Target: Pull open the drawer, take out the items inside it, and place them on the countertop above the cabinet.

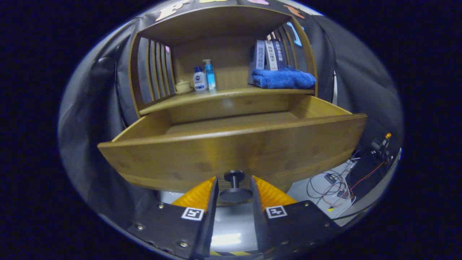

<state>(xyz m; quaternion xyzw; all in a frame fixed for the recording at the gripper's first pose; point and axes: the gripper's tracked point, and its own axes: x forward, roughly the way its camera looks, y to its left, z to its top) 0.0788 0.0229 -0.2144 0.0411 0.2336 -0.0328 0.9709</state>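
Your drawer (231,148) stands pulled out of the cabinet (223,54); its visible floor looks bare. On the countertop (223,95), from the left corner: a small cream jar (183,86), two pump bottles (204,77), then books (269,54) behind a folded blue towel (283,78). Your gripper (234,186) has its fingers apart on either side of the knob (234,186) (contact unclear).

- The gripper (234,184) points straight ahead, level, its two fingers side by side at the same height.
- The fingers stand apart with a moderate gap between them, roughly parallel.
- The small dark round metal knob (234,189) sits in that gap; a sliver of space shows on each side, so whether either finger presses on it cannot be told.
- Each finger carries a square black-and-white marker on its upper face.
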